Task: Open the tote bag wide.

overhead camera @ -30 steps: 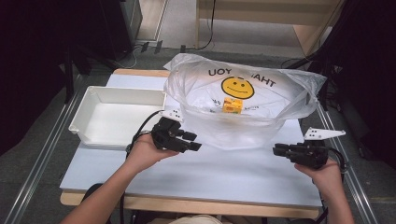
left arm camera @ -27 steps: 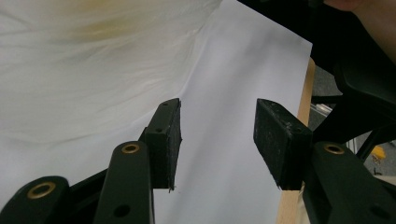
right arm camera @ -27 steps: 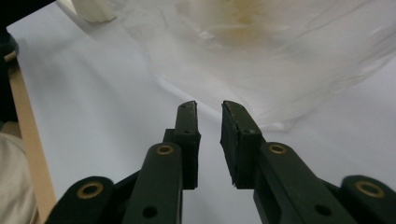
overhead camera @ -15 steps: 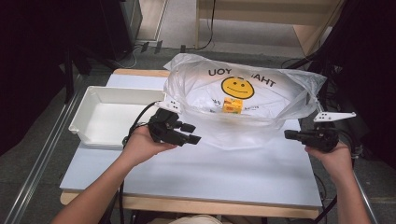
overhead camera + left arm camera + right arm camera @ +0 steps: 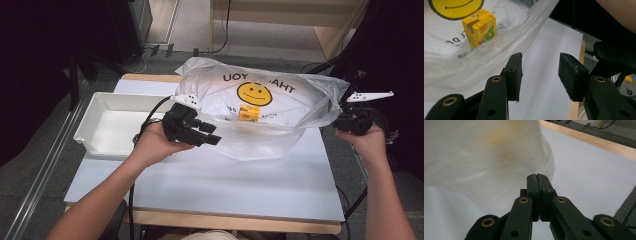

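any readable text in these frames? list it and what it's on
"UOY" and "AHT", a mirrored, partly creased word: on the plastic bag, above its yellow smiley.
Small black print and barcode on the bag: too small to read.
Large green letters on the yellow carton: tilted, not clearly readable.

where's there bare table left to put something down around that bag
Free: the near strip of the white table, between the plastic bag and the wooden front edge, and the inside of the white tray at left. Crowded: the bag covers the far middle and right, flanked by the left gripper and right gripper.
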### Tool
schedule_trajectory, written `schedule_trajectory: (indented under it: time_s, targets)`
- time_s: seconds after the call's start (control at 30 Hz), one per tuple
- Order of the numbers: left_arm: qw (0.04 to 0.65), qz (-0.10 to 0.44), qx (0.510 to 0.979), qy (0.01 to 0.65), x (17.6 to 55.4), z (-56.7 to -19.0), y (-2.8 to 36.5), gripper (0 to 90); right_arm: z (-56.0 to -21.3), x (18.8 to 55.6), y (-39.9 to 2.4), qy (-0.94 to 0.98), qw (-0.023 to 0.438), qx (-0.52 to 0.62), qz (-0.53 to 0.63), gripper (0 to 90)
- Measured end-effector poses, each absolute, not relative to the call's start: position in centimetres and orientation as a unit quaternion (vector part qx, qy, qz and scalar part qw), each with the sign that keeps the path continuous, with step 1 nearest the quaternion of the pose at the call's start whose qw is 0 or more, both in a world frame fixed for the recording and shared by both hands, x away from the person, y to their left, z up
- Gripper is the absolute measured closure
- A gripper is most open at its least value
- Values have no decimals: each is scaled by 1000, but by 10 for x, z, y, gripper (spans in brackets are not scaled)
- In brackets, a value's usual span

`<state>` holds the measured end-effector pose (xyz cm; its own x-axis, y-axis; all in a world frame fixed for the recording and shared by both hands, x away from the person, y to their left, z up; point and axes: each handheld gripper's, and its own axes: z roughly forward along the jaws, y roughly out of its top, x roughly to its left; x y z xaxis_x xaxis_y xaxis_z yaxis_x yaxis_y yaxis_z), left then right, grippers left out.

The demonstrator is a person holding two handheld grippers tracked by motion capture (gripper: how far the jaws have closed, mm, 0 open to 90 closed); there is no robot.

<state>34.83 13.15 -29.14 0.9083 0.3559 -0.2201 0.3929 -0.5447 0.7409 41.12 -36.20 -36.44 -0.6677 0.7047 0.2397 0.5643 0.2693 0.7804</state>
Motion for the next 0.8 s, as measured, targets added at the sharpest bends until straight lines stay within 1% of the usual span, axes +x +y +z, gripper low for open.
schedule_trajectory:
  time_s: [0.2, 0.4, 0.6, 0.8]
  targets:
    - [439, -24, 874, 209, 360, -272, 132, 578, -345, 426, -366, 783, 85, 425, 446, 900]
    - [440, -17, 874, 207, 373, -252, 132, 582, -326, 438, -372, 780, 97, 428, 445, 900]
    - [433, -7, 877, 207, 385, -231, 125, 581, -290, 449, -378, 770, 117, 426, 460, 900]
    - [420, 3, 882, 211, 401, -222, 118, 621, -257, 457, -372, 770, 134, 419, 463, 900]
